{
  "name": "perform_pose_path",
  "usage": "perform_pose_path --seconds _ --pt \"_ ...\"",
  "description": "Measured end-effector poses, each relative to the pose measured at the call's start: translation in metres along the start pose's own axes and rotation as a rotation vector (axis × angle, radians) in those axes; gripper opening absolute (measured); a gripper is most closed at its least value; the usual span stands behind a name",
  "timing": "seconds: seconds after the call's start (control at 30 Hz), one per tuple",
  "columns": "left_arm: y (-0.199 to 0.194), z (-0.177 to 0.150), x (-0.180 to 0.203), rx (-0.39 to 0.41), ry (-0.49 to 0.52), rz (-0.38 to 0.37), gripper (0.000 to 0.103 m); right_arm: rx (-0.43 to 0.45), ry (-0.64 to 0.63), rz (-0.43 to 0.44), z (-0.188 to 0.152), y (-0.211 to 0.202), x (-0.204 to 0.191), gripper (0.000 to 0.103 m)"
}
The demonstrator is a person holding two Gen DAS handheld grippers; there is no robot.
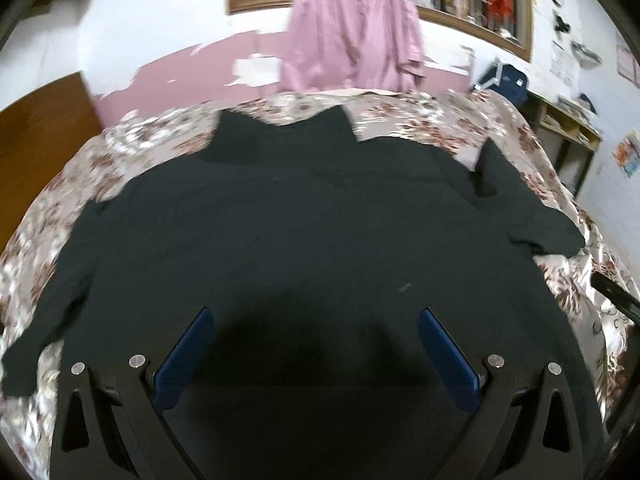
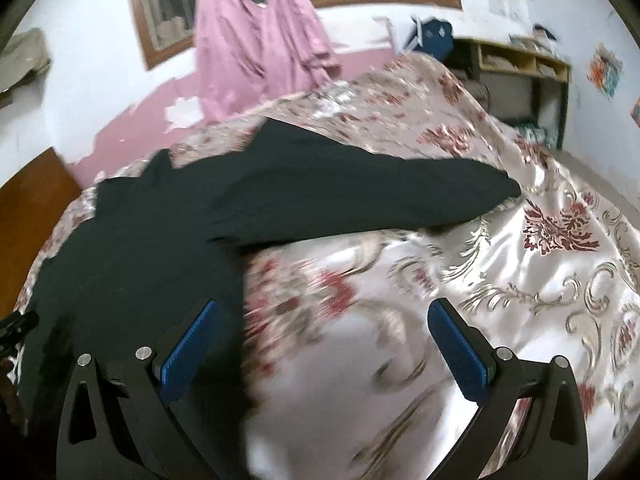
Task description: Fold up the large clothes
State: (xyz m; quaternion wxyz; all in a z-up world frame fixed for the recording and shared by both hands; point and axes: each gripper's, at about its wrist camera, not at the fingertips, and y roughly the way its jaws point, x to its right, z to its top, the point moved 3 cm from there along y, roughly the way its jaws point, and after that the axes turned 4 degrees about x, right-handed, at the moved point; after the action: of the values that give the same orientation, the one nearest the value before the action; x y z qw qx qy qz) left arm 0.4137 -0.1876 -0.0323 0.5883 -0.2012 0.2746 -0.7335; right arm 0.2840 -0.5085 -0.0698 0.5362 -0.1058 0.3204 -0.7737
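Lying spread flat on the floral bedspread (image 2: 520, 280) — dark garment (image 1: 300, 220), long axis running left to right. Hovering directly over its body, left gripper (image 1: 316, 354), jaws spread; flanking its side edge, below the outstretched sleeve (image 2: 380, 192) — right gripper (image 2: 324, 354), jaws spread, gripping nothing.

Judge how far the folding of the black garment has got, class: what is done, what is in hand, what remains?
Done: the black garment lies spread flat on the floral bedspread, sleeve stretched out. In hand: nothing; the left gripper and right gripper hover with jaws open. Left: every fold.
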Motion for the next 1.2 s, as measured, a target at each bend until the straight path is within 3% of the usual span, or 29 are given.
perform_pose_path --seconds 0.13,0.3,0.43,0.53,0.67,0.8,0.83,0.9,1.03,1.2 --pt "0.027 0.022 0.043 0.02 0.064 -0.041 0.103 -0.04 0.048 -0.028 0.024 0.053 0.039 0.102" --pt "0.068 0.047 0.087 -0.006 0.05 -0.116 0.103 -0.025 0.292 -0.072 0.051 0.1 0.099 0.102" --pt "0.088 0.06 0.11 0.012 0.038 -0.15 0.103 -0.039 0.385 -0.095 0.063 0.13 0.128 0.102" --pt "0.11 0.061 0.125 -0.023 0.039 -0.157 0.103 -0.077 0.51 -0.043 0.066 0.157 0.147 0.102" --pt "0.131 0.051 0.142 -0.083 0.082 -0.139 0.103 -0.114 0.776 0.064 0.051 0.185 0.168 0.1" --pt "0.149 0.042 0.141 -0.151 0.06 -0.155 0.103 -0.087 0.966 0.109 0.03 0.2 0.175 0.065" --pt "0.152 0.041 0.139 -0.164 0.056 -0.161 0.103 -0.086 0.98 0.121 0.026 0.201 0.173 0.046" --pt "0.157 0.041 0.138 -0.179 0.066 -0.18 0.103 -0.071 1.01 0.165 0.023 0.208 0.168 0.019" --pt "0.156 0.045 0.133 -0.197 0.084 -0.201 0.103 -0.019 0.899 0.14 0.042 0.194 0.148 0.008" --pt "0.132 0.053 0.096 -0.166 0.066 -0.164 0.103 0.131 0.624 0.116 0.123 0.15 0.085 0.008"
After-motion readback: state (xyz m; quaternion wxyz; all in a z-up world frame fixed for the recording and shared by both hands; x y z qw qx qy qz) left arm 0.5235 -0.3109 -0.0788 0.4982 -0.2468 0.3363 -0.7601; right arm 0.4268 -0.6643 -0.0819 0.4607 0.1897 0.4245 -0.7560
